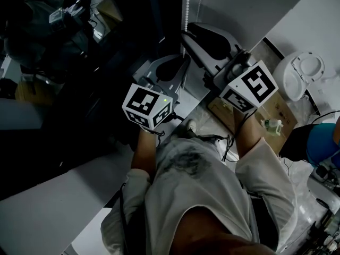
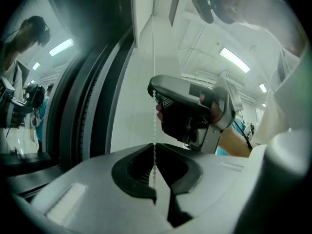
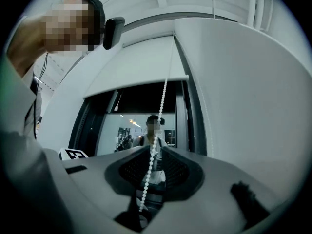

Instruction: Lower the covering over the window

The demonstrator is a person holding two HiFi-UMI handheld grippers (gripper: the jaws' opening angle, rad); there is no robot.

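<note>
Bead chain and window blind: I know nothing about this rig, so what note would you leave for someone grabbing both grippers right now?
Left gripper: shut on the bead chain, pointing level.
Right gripper: higher up the same chain, jaws apart with the chain running between them, not gripping.
Roller blind: covers only the top of the window; the glass below is bare.
Left to do: probably close the right gripper on the chain, pull down, and go on hand over hand until the blind reaches the bottom.
</note>
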